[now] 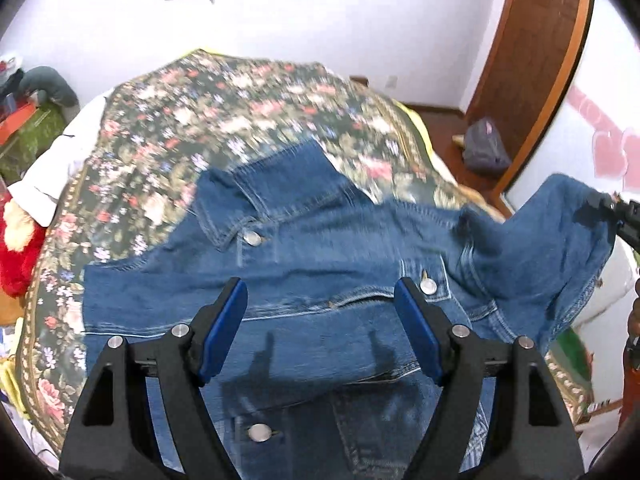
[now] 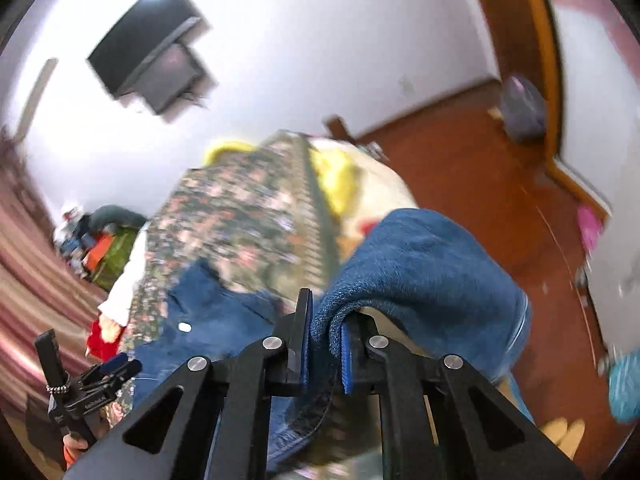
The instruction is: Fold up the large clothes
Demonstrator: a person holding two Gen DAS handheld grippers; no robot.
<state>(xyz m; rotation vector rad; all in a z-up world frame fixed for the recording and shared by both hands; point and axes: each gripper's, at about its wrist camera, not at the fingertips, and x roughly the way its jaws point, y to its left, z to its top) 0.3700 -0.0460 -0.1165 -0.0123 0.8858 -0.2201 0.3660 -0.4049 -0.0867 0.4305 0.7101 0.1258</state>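
Observation:
A blue denim jacket [image 1: 328, 256] with metal buttons lies spread on a floral bedspread [image 1: 224, 120]. My left gripper [image 1: 320, 312] is open and empty, hovering just above the jacket's middle. My right gripper [image 2: 324, 340] is shut on a fold of the jacket's denim [image 2: 420, 272] and holds it lifted off the bed; the cloth drapes over the right finger. In the left wrist view that lifted part [image 1: 560, 248] rises at the right edge, where the right gripper [image 1: 612, 208] partly shows. In the right wrist view the left gripper [image 2: 116, 364] shows at lower left.
The bed fills the room's middle. Pillows and a red soft toy [image 1: 16, 256] lie at its left. A wooden door [image 1: 532, 64] and a grey bag [image 1: 484, 148] on the red-brown floor are at the right. A dark screen [image 2: 152, 60] hangs on the white wall.

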